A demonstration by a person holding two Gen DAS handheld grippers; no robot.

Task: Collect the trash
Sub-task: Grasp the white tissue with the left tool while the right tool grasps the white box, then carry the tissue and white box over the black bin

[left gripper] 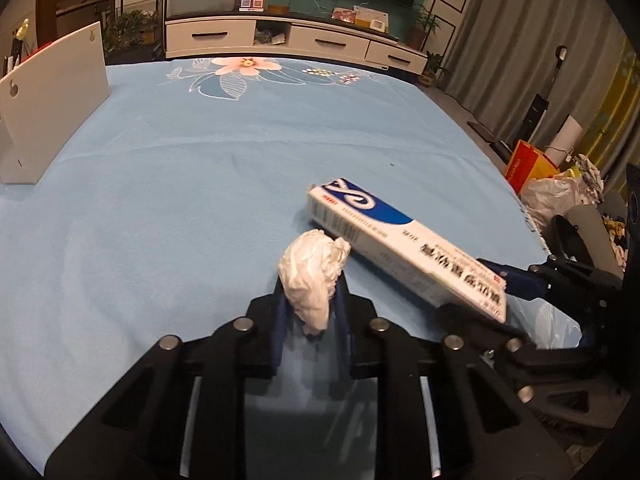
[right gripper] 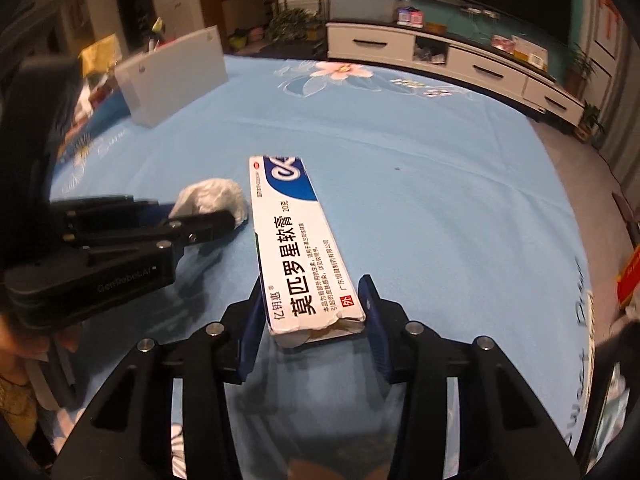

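A crumpled white tissue (left gripper: 312, 276) sits between the blue pads of my left gripper (left gripper: 310, 292), which is shut on it just above the blue cloth. It also shows in the right wrist view (right gripper: 212, 198), with the left gripper (right gripper: 200, 222) beside it. A long white and blue ointment box (right gripper: 298, 240) lies flat, its torn near end between the fingers of my right gripper (right gripper: 314, 314), whose pads touch both its sides. The box (left gripper: 400, 240) and the right gripper (left gripper: 492, 292) show at the right of the left wrist view.
A blue flowered cloth (left gripper: 200, 160) covers the table. A white upright stand (left gripper: 52, 96) is at the far left. Bags and boxes (left gripper: 552, 176) lie on the floor past the right edge. A white TV cabinet (left gripper: 296, 40) is behind.
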